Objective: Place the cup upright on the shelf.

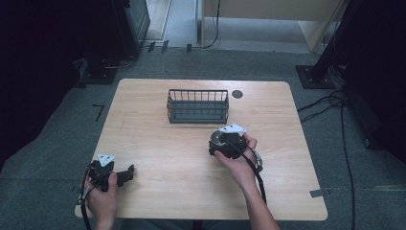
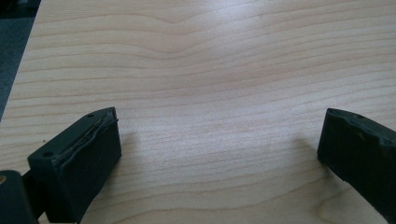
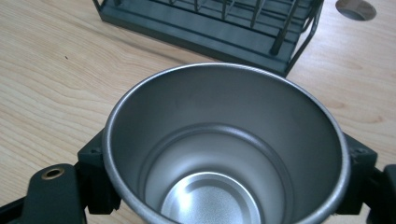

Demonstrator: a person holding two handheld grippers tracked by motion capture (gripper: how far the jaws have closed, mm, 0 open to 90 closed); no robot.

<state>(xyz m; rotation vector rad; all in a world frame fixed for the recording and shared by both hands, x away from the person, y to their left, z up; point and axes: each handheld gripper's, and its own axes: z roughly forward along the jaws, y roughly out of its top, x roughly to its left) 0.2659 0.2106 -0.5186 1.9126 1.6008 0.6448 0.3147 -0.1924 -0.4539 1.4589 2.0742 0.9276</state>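
Note:
A bare steel cup [image 3: 224, 140] stands upright between the black fingers [image 3: 95, 179] of my right gripper [image 3: 226, 158], which is shut on its sides just below the rim. In the high view the cup [image 1: 218, 138] and right gripper [image 1: 226, 142] are right of the table's middle, just in front of the basket. My left gripper [image 1: 125, 174] rests near the front left corner of the table. Its jaws are open in the left gripper view [image 2: 219, 135], with only bare wood between them.
A dark wire basket [image 1: 197, 106] sits at the back middle of the wooden table [image 1: 158, 139], and its near corner [image 3: 261, 51] lies close behind the cup. A round cable hole [image 1: 237, 94] is to the basket's right. Cables trail on the floor at right.

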